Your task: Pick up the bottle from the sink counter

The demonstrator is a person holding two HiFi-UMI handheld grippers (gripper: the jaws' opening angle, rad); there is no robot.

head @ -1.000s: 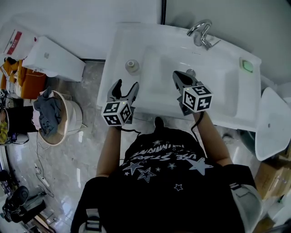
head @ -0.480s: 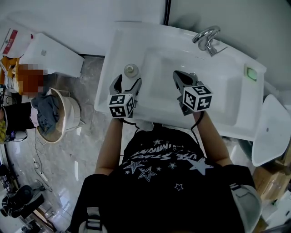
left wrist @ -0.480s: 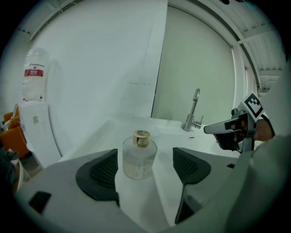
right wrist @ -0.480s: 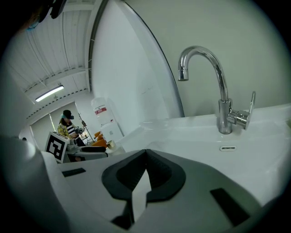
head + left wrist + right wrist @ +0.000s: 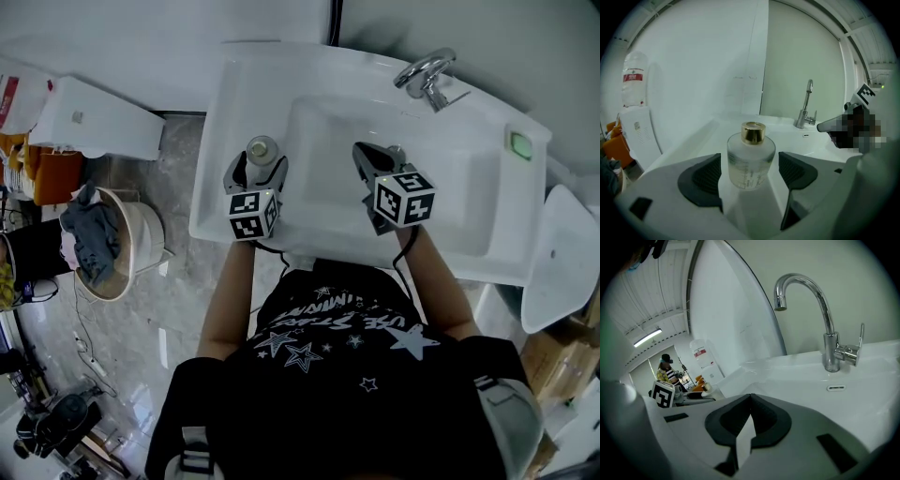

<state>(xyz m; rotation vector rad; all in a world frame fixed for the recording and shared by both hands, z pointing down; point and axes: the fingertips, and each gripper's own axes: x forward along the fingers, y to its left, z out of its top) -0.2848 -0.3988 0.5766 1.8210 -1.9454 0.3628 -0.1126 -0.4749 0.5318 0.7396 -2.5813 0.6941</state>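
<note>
Left gripper view: the left gripper (image 5: 749,177), fingers (image 5: 703,180) just opened wide, flanks our bottle (image 5: 751,159) (untouched); we close next.

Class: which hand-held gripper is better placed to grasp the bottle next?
Left. The left hand-held gripper has just been opening its jaws, now apart either side of the bottle, not touching. The right hand-held gripper is shut, over the basin.
</note>
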